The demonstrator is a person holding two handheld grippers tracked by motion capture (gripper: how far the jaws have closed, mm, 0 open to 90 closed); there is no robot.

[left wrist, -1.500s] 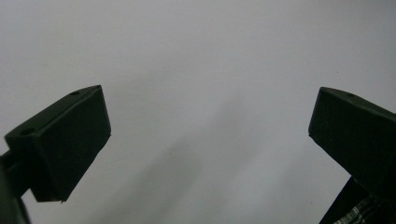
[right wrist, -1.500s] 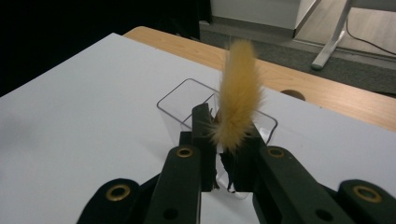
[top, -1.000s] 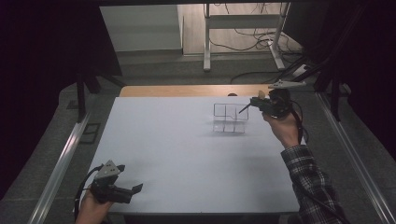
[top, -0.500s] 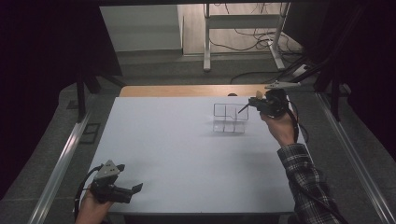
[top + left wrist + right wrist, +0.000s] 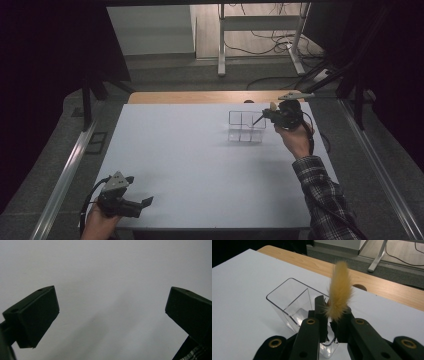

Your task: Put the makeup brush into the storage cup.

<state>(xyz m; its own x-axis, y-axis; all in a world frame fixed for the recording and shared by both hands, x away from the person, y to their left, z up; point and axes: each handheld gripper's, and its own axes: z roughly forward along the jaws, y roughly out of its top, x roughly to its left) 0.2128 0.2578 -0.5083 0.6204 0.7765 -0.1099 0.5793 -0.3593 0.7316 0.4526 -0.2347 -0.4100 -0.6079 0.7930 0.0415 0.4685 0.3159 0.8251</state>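
light: dim, dark edges | table (image 5: 200, 150): evenly lit | near tool: blurred

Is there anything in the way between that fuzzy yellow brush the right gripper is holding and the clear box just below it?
Nothing visible is. The right gripper grips the fluffy yellow brush right above the clear divided organizer, whose top is open. The white table around it is bare.

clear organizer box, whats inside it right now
The clear organizer box shows bare bottoms in the compartments in sight. The right hand-held gripper, shut on a tan fuzzy brush, covers the nearest part.
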